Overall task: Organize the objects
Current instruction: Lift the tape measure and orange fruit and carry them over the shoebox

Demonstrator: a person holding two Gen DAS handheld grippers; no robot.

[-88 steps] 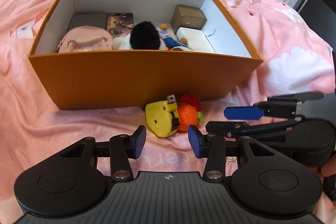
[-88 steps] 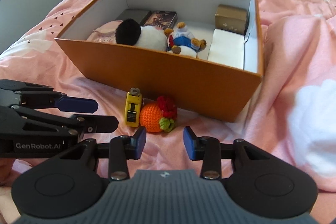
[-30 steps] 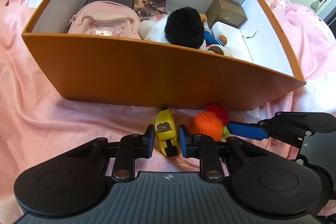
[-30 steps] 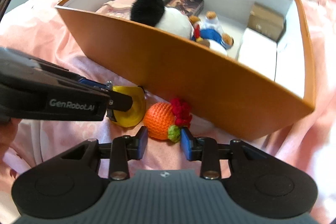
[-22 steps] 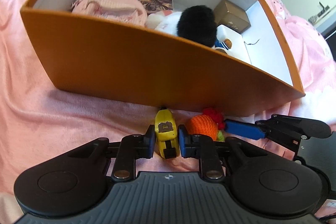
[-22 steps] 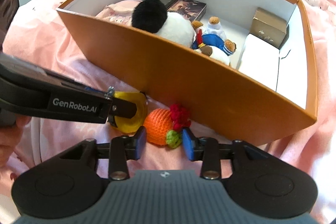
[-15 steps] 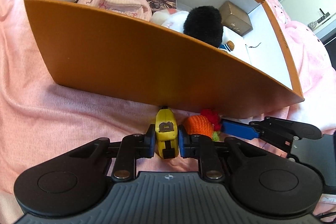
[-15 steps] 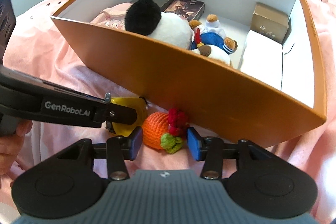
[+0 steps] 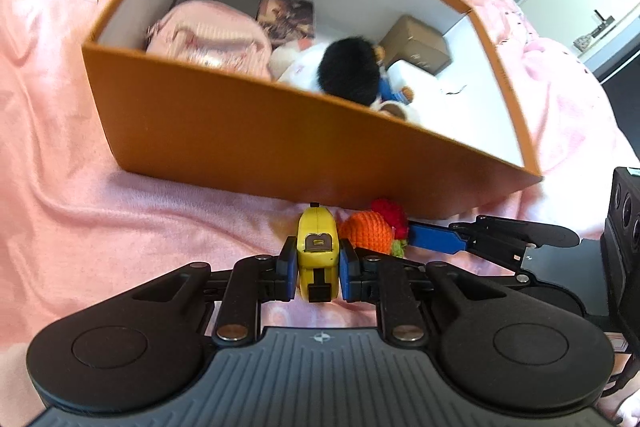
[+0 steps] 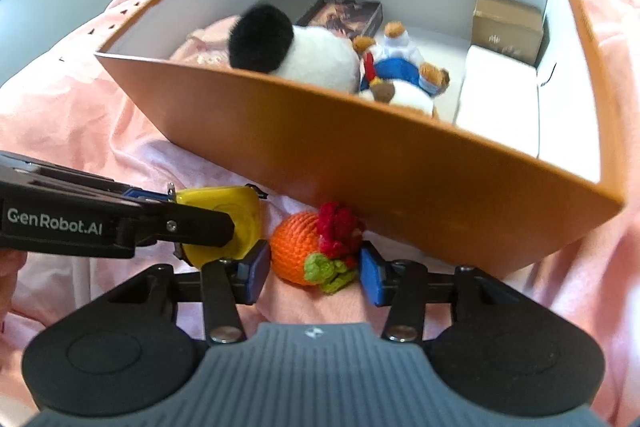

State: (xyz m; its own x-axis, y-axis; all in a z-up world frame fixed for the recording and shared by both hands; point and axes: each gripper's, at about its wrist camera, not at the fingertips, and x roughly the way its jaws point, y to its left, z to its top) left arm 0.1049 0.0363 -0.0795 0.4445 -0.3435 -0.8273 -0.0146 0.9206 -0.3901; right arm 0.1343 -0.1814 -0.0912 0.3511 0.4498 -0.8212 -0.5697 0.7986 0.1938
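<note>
Clamping a yellow tape measure (image 9: pixel 317 254) between their blue pads, the left tongs (image 9: pixel 318 269) are drawn narrow, gripping it by both flat sides over the pink bedspread (image 9: pixel 120 227). Just to the right of them lies a crocheted orange toy (image 9: pixel 370 233) with a red tuft and a green leaf, and from its far side one blue finger of the right tongs (image 9: pixel 434 239) reaches in toward it. Seen from their own camera, the right tongs (image 10: pixel 310 267) stand partly spread with that orange toy between the pads; neither pad is clearly pressing on it, and it rests on the bedspread. To their left the tape measure shows in the other tongs' black fingers. Directly ahead of both tongs, close behind the two small things, rises the near wall of an open orange box (image 10: pixel 400 167) with a white inside. In it lie a black-and-white plush (image 10: pixel 288 47), a small bear in blue (image 10: pixel 400 67), a pink bag (image 9: pixel 208 39), a dark printed box (image 10: pixel 352 13), a brown carton (image 10: pixel 506 25) and a white block (image 10: pixel 496 91).
</note>
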